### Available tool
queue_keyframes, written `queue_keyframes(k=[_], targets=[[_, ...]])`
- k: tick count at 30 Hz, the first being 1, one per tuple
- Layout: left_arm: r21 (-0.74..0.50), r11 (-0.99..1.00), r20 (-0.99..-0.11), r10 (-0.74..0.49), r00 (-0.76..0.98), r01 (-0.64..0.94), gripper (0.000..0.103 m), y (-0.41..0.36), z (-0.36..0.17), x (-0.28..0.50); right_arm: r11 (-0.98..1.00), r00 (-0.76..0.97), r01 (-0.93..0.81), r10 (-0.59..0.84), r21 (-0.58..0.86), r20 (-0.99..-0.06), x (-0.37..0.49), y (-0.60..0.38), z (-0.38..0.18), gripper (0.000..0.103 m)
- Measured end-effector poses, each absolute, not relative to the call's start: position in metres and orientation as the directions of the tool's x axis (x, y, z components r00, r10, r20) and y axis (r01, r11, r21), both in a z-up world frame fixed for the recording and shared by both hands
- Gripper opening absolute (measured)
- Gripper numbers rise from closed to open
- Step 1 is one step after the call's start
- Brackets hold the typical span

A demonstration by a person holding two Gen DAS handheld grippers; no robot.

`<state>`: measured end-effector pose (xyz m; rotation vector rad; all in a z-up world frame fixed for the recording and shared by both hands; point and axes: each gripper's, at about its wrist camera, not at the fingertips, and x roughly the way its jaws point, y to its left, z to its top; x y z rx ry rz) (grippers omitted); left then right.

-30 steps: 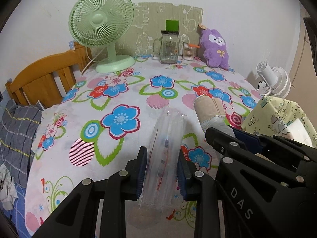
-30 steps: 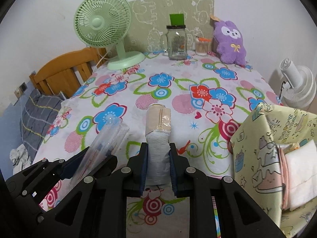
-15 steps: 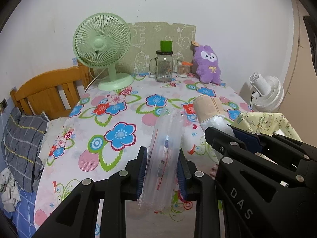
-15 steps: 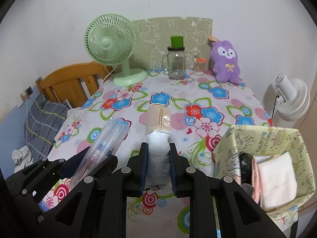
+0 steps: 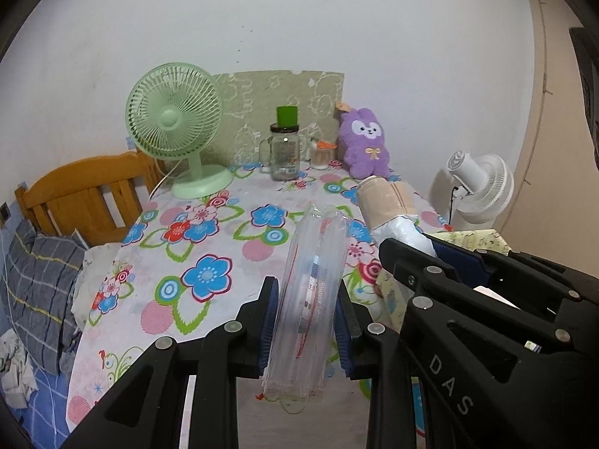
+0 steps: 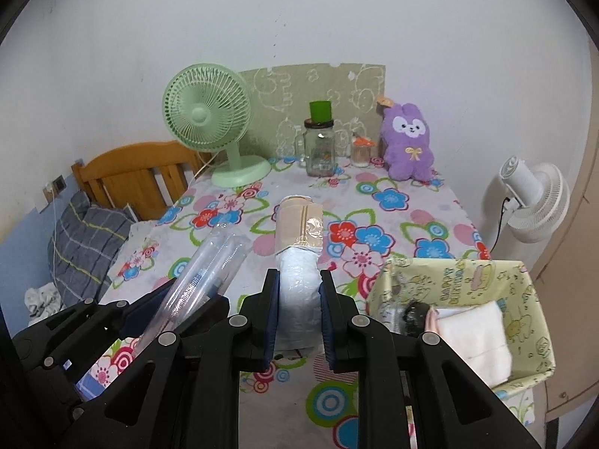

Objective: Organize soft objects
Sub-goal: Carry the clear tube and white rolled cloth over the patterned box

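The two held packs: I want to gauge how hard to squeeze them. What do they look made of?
Clear pack in the left gripper: thin glossy plastic film, see-through with glints. Wrapped roll in the right gripper: matte beige fabric, probably, its near end in crinkled translucent wrap. Both look soft.

The left claw (image 5: 307,321), matt black plastic with blue ribbed pads, pinches a glossy clear plastic pouch (image 5: 312,288); the right claw (image 6: 298,314) squeezes a crinkly film-wrapped roll (image 6: 299,258) with a matt beige cloth end. On the bench's smooth floral cloth (image 6: 389,224), at 12 o'clock stands a shiny glass jar (image 6: 319,149), at 1 o'clock a fuzzy purple plush toy (image 6: 408,146), and at 3 o'clock a matt printed fabric bin (image 6: 468,280).
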<state>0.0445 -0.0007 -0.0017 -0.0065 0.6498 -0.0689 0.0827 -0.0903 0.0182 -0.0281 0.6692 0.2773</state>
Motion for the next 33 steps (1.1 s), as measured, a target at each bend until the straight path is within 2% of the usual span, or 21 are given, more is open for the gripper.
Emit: queue_keyframes(k=[33], targets=[[-0.014,0.979,-0.6,-0.172,0.781,0.205,0.028,-0.111,-0.004,0.061,0.991,0.79,-0.118,0.136,0.069,-0.598,0.084,-0.205,0.019,0.023]])
